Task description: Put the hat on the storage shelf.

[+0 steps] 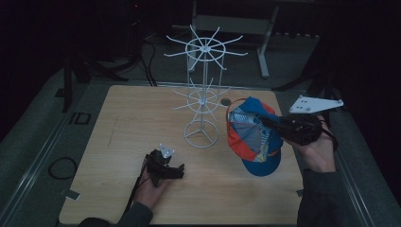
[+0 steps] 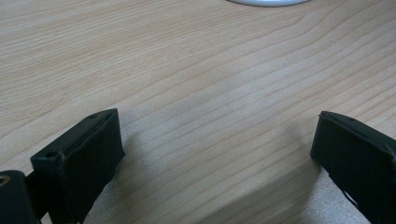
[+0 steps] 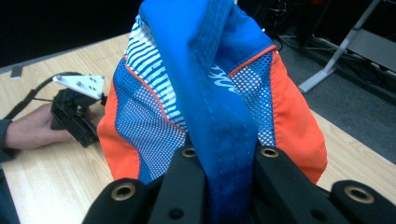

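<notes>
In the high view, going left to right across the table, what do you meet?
Left gripper, resting low on the table with jaws apart → white wire rack standing upright → blue and orange cap → right gripper, shut on the cap's edge.

A blue and orange cap point(image 1: 253, 137) with white-striped and mesh panels hangs lifted above the counter point(image 1: 118, 142), its blue edge pinched in the right tool point(image 3: 224, 172), just right of a white wire rack point(image 1: 202, 94) standing upright mid-counter.
</notes>
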Demonstrator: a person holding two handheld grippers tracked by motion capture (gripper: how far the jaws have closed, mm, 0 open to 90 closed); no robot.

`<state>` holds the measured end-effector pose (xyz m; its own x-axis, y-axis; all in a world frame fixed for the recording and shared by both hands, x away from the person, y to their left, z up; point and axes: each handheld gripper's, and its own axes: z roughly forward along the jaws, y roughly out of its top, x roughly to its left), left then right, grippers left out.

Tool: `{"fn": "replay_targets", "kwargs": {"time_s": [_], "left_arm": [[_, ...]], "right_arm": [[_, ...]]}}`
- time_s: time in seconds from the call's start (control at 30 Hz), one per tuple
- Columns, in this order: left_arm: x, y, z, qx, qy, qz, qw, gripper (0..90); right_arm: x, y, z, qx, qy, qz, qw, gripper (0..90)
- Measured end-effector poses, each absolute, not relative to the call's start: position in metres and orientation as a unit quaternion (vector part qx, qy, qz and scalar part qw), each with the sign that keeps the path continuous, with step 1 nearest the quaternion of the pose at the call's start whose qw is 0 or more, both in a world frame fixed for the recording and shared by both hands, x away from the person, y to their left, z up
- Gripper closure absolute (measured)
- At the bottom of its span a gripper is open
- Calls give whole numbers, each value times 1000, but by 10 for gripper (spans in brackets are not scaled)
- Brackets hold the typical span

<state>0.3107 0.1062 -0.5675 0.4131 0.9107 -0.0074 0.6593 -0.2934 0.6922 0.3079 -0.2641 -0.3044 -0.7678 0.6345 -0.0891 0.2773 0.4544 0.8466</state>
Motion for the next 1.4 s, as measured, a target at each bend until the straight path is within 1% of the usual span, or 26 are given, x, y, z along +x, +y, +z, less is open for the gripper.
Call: {"fn": "replay_targets", "kwargs": {"time_s": [0.23,0.6,0.93,1.4], "left_arm": [[311,106,-568,779,504,199,315,26],[311,106,-568,778,504,199,316,26],[311,106,-568,779,504,199,316,26],[311,106,-568,779,504,199,316,27]], "right_arm": [[306,-266,-298,269,826,458,190,873],[303,-270,-285,266,819,467,199,873],[308,-274,-274,270,814,473,202,873],[315,-280,-268,275,805,484,206,873]]}}
